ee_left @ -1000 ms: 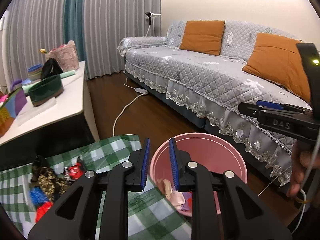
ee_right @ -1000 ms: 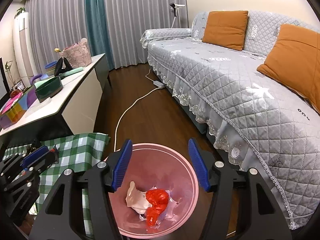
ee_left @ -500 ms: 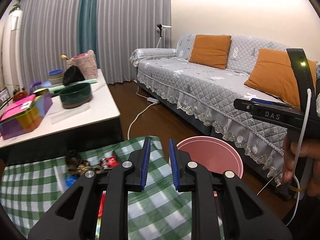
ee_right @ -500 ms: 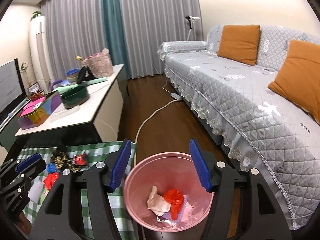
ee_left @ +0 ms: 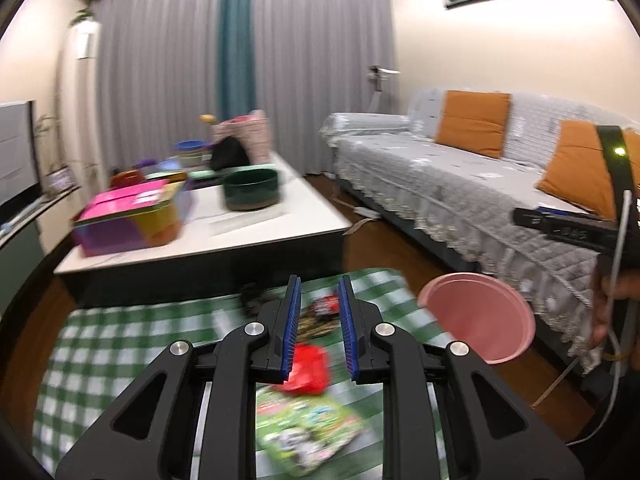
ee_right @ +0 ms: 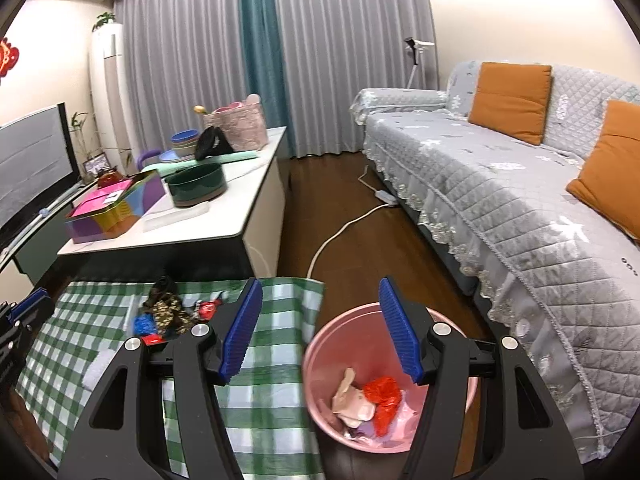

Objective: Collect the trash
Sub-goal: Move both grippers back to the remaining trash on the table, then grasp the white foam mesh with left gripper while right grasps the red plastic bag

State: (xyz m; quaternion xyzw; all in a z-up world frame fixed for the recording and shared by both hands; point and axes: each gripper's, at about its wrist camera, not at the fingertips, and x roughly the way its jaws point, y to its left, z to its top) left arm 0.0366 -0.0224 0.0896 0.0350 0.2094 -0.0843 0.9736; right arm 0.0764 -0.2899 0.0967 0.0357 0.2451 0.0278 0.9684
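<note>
My left tongs (ee_left: 319, 328) have swung away from the pink bin (ee_left: 478, 322): a second ago their tips hung over its mouth, and now the bin sits off to their right while the green checked cloth (ee_left: 120, 344) fills the space ahead. The blue pads stand a narrow gap apart with nothing between them, the same gap as before. Beyond that gap I see a red crumpled wrapper (ee_left: 306, 366) and a green printed packet (ee_left: 308, 432) lying on the cloth, with a dark patterned scrap (ee_left: 316, 326) and a small red pack (ee_left: 326, 304) farther on. This view is smeared, so I cannot read finer detail.

My right tongs (ee_right: 320, 330) are spread wide and carry nothing. They have pulled back and up from the bin: earlier it filled the space between the fingers, and now I see it whole under the right-hand finger, standing on the floor just beside the cloth's edge. Inside it lie a red wrapper (ee_right: 382, 398) and pale crumpled paper (ee_right: 352, 402).

The rest of the trash waits on the cloth to the left: a brown patterned scrap (ee_right: 166, 306), a blue piece (ee_right: 144, 324) and a red pack (ee_right: 208, 308). The low white tabletop (ee_right: 224, 216) and the grey sofa (ee_right: 520, 208) show more fully than before.
</note>
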